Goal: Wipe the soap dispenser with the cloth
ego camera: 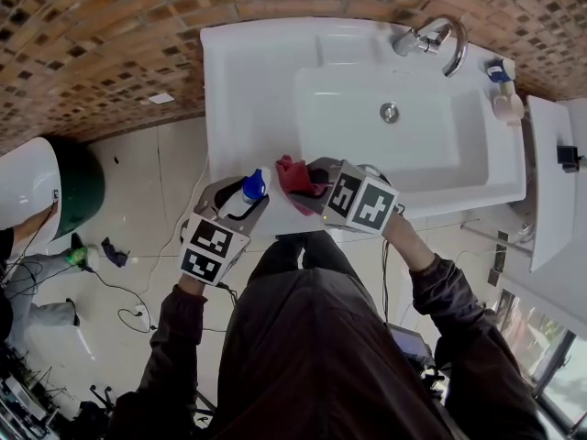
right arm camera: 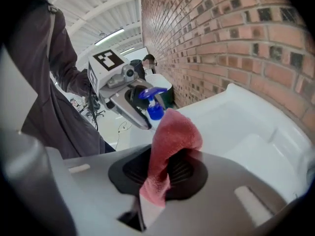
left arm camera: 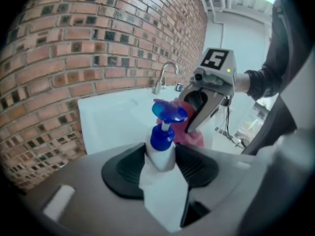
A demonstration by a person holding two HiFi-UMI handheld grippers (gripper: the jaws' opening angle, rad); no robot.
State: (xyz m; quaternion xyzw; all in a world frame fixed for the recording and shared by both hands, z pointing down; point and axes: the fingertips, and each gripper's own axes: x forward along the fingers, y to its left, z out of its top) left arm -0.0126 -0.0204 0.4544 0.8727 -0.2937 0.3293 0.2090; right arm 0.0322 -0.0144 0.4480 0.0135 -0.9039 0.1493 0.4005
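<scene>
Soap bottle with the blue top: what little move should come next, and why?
Probably nudge the right tool across so its cloth presses on the soap dispenser. The left tool grips the dispenser, and the cloth sits just beside its blue pump, seemingly not touching.

Setting: washroom mock-up inside a lab hall. White washbasin point(ego camera: 238, 71) with chrome tap point(ego camera: 445, 37) against brick wall point(ego camera: 92, 44). Glossy floor tiles point(ego camera: 156, 181), loose cables point(ego camera: 138, 314), strip-lit industrial ceiling point(right arm camera: 98, 9).
</scene>
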